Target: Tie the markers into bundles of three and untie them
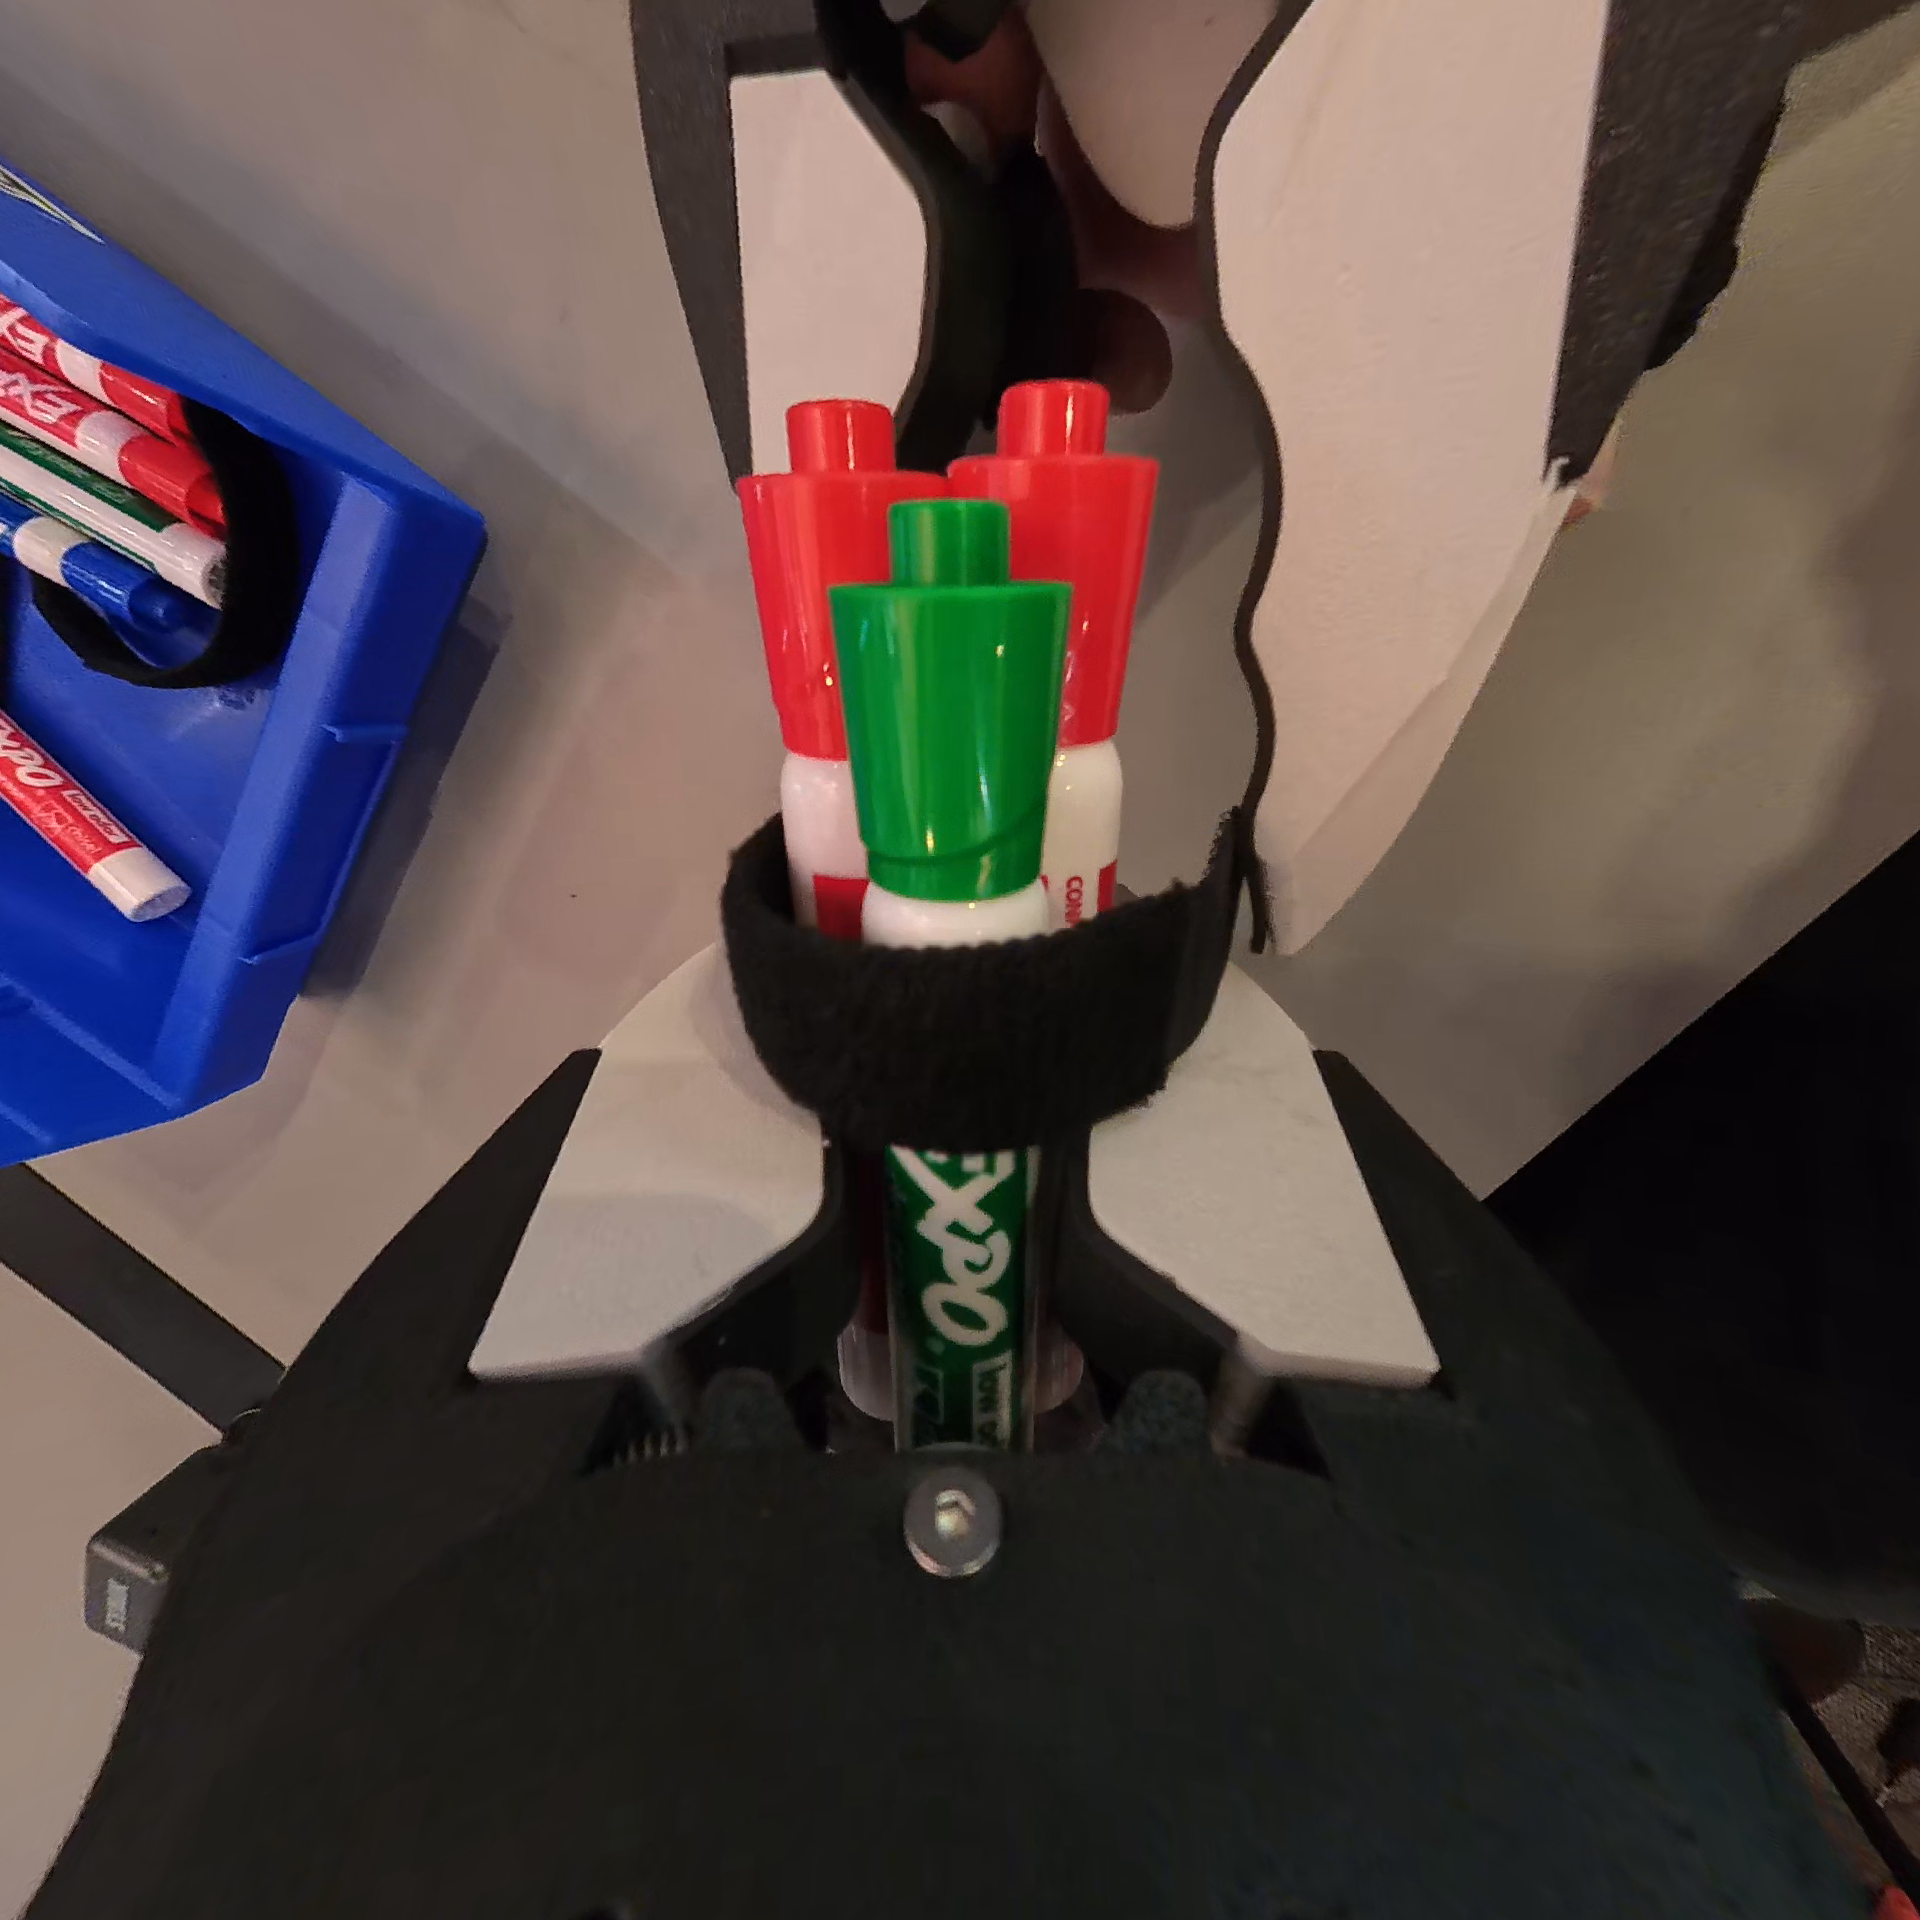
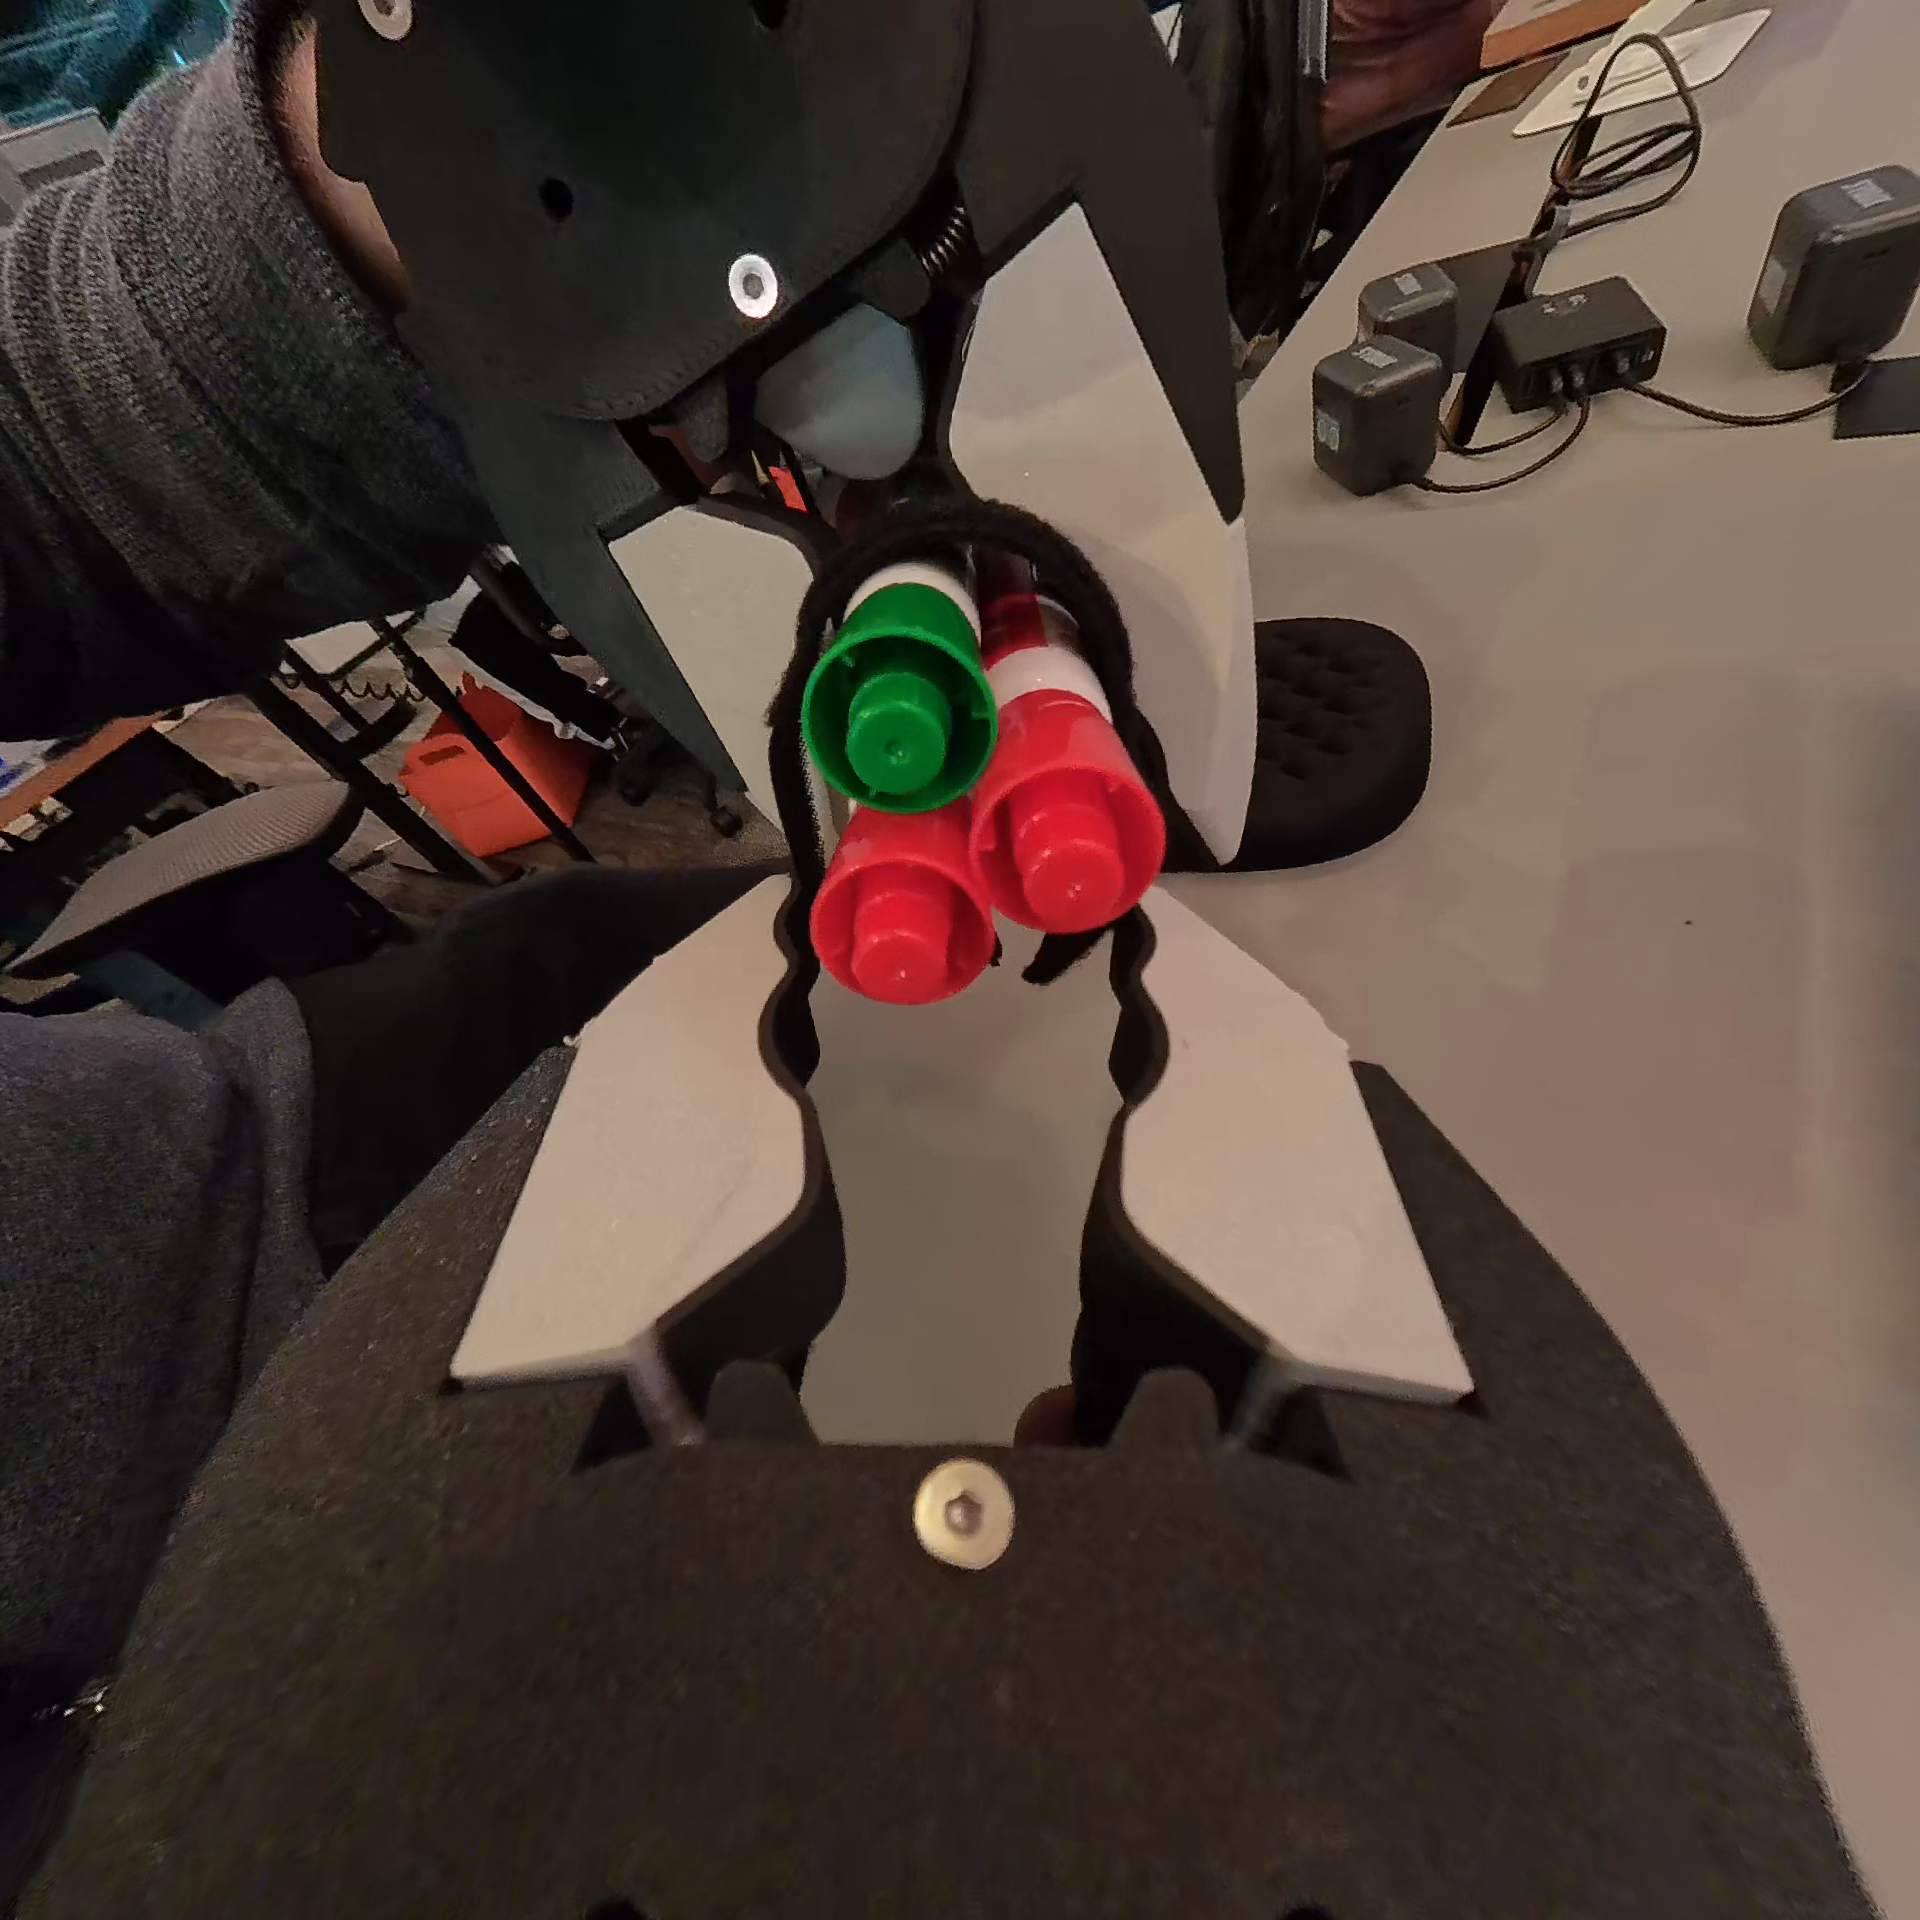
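My left gripper (image 1: 956, 1049) is shut on a bundle of three markers: a green one (image 1: 951, 727) in front and two red ones (image 1: 821, 603) behind. A black hook-and-loop strap (image 1: 977, 997) is wrapped loosely around the bundle just past my fingertips. Its free end (image 1: 1242, 883) sticks out at the right, against a finger (image 1: 1403, 520) of the right gripper. In the right wrist view the right gripper (image 2: 961, 914) is open, its tips on either side of the red caps (image 2: 1070, 842). The green cap (image 2: 899, 712) points at the camera.
A blue bin (image 1: 312, 790) at the left holds more markers and another black strap. The grey table (image 2: 1558, 935) carries black boxes (image 2: 1377, 410) with cables and a black mesh pad (image 2: 1340, 727). A sleeved arm (image 2: 177, 416), chairs and an orange box (image 2: 488, 779) lie beyond the edge. Some 5 centimeters of space lies between my two pairs of fingers.
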